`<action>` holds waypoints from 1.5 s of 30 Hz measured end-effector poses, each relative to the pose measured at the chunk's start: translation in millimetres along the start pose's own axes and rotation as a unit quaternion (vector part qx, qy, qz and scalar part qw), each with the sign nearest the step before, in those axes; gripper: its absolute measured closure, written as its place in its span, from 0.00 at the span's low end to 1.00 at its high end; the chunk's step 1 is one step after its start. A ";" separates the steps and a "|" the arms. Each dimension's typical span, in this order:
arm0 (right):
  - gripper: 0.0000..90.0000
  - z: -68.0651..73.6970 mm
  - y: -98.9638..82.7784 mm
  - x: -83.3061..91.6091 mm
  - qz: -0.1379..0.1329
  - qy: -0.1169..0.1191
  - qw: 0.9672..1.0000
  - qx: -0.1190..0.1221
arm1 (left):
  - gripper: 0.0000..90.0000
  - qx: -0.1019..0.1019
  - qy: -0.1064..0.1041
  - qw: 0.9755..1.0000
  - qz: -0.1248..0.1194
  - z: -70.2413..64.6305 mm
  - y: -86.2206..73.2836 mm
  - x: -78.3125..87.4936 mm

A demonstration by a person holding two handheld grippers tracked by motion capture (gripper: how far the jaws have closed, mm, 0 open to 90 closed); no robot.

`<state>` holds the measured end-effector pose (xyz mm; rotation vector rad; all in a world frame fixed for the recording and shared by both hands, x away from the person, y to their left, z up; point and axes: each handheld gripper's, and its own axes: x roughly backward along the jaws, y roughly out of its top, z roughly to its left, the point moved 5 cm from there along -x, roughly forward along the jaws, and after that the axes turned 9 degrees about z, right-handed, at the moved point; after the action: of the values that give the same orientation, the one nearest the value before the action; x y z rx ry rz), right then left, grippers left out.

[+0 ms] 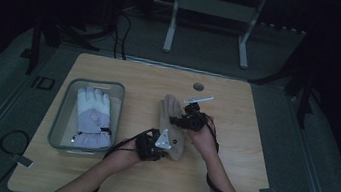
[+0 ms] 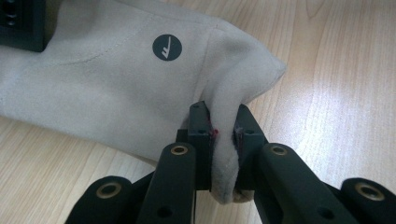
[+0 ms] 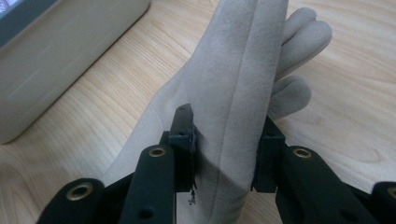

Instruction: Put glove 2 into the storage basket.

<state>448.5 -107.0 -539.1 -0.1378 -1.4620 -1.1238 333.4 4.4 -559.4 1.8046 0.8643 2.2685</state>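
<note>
A beige suede glove (image 1: 171,121) lies in the middle of the wooden table (image 1: 246,152), fingers pointing away from me. My left gripper (image 1: 154,145) is shut on the glove's cuff corner (image 2: 224,154), near a round dark logo (image 2: 166,47). My right gripper (image 1: 189,119) is shut on the glove's finger side (image 3: 229,140), with the beige fingers (image 3: 299,56) spread beyond the jaws. A white and lilac glove (image 1: 92,115) lies in a grey bin (image 1: 64,111) at the left.
The grey bin's wall (image 3: 60,51) stands close to the left of the beige glove. A round cable hole (image 1: 198,86) sits at the table's far edge. A white desk frame (image 1: 210,11) stands on the floor behind the table.
</note>
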 end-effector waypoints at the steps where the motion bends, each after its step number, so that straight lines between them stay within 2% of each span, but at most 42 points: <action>1: 0.75 1.7 1.2 0.8 -0.001 -0.001 1.000 0.001 | 0.91 0.000 -0.001 1.000 0.002 0.0 -0.5 1.5; 12: 0.75 21.9 18.6 7.2 -0.013 0.013 1.000 0.012 | 0.91 0.013 0.000 1.000 0.020 4.6 -7.0 29.2; 23: 0.75 44.3 41.3 17.2 -0.025 0.017 0.999 0.035 | 0.91 0.015 0.020 1.000 0.019 9.1 -11.9 57.3; 26: 0.75 56.2 52.4 19.5 -0.027 0.018 0.998 0.047 | 0.91 0.012 0.030 0.999 0.022 11.1 -17.3 68.3; 34: 0.75 82.0 72.3 17.1 -0.030 0.027 0.997 0.068 | 0.91 0.022 0.039 0.999 0.030 14.7 -33.3 91.4; 45: 0.75 118.9 98.8 -0.6 -0.031 0.051 0.995 0.084 | 0.91 0.044 0.053 0.997 0.045 23.1 -67.0 120.3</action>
<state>430.3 26.1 -462.9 0.0827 -1.4712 -1.0370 303.7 119.6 -486.4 1.8077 0.9329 2.4382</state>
